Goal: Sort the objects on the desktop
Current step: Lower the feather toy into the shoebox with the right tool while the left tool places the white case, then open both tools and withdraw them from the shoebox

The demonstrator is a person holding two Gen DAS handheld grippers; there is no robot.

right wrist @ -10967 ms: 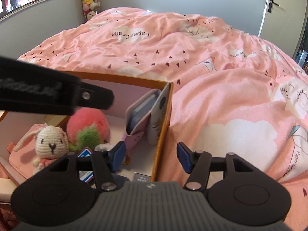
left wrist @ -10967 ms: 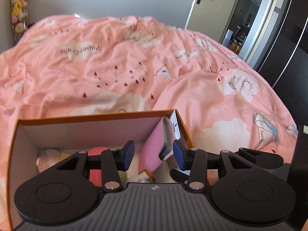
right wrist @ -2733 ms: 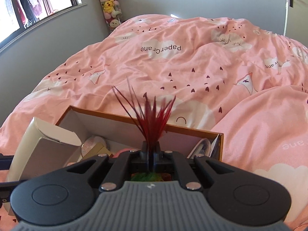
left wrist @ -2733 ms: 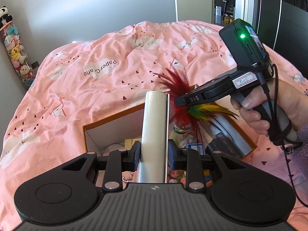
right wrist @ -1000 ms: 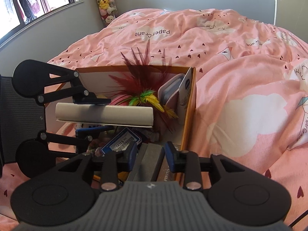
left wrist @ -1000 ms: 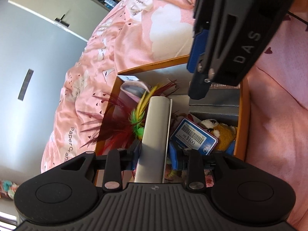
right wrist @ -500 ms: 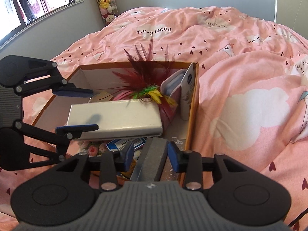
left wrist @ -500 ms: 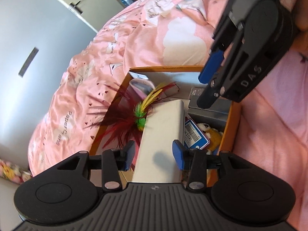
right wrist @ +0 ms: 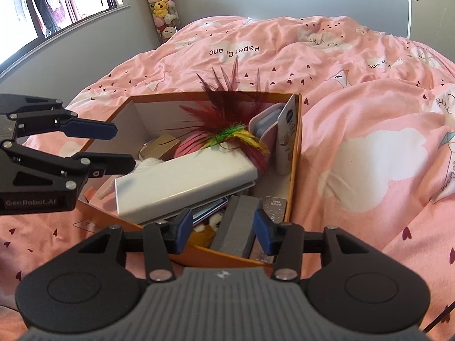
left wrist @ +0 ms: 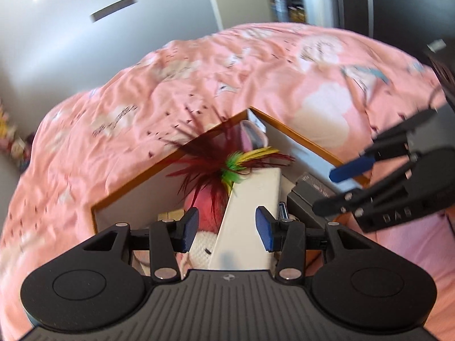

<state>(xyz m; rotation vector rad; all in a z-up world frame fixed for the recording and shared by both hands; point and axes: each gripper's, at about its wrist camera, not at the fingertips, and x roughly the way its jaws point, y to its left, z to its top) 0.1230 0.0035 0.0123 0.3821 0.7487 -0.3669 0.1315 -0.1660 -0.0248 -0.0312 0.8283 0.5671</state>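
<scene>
Plush toys [right wrist: 204, 231] mostly under white box [right wrist: 184, 183]

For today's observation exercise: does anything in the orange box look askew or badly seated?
Yes. The long white box lies tilted across the orange box, propped on other items, not flat. The feather toy sticks out above the rim.

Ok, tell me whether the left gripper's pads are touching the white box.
Apart. In the right wrist view the left gripper, whose jaws have just been opening, is beside the white box with bare orange box wall between them.
</scene>
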